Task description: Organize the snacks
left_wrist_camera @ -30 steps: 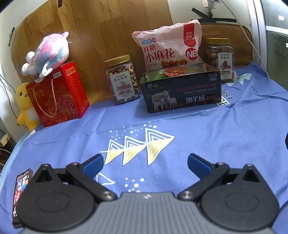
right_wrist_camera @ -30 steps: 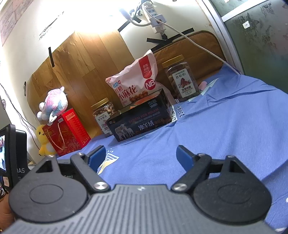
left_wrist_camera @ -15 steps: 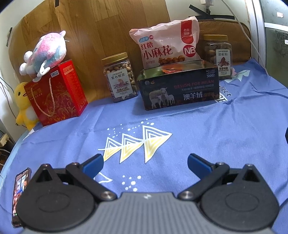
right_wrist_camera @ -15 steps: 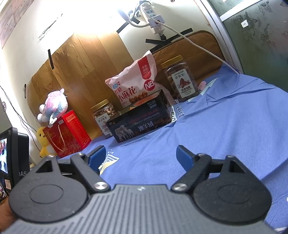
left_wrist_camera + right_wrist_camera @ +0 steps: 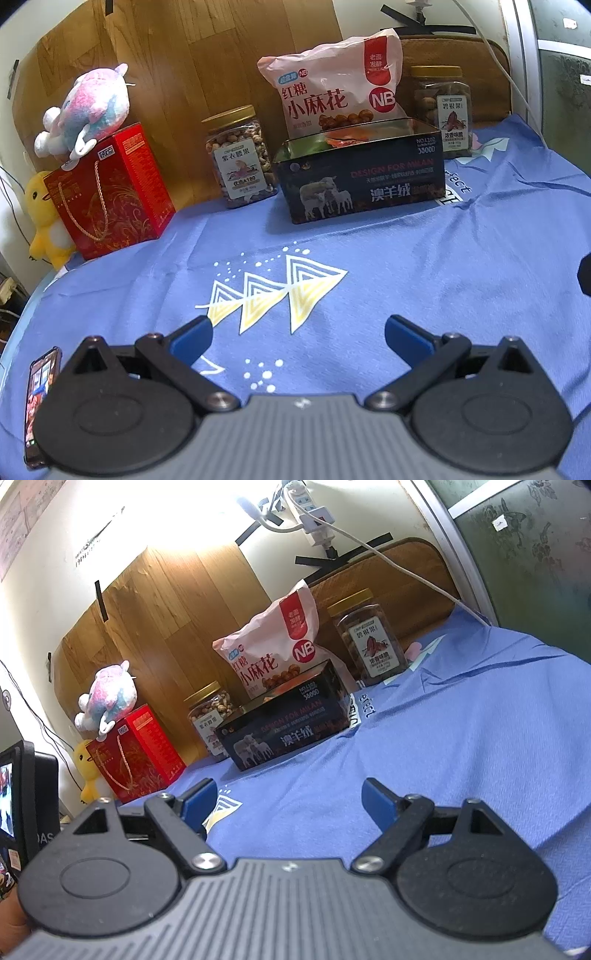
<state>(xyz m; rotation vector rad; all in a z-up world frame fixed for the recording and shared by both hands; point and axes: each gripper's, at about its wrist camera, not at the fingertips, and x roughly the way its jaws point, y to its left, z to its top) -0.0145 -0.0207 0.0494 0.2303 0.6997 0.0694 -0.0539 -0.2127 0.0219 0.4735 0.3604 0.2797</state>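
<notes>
Both grippers, left gripper (image 5: 297, 334) and right gripper (image 5: 286, 797), gape wide and empty; the dark open-topped tin box (image 5: 364, 173) lies broadside, well ahead of the left, snacks around it.

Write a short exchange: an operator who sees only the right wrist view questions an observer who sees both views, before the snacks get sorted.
Operator: My gripper is open and empty. Is the left one carrying anything?
Observer: No. The left gripper is open with nothing between its fingers, above the cloth.
Operator: Is anything lying on the near left part of the cloth, out of my sight?
Observer: Yes. A phone lies flat there, screen up, beside the left gripper's body.
</notes>
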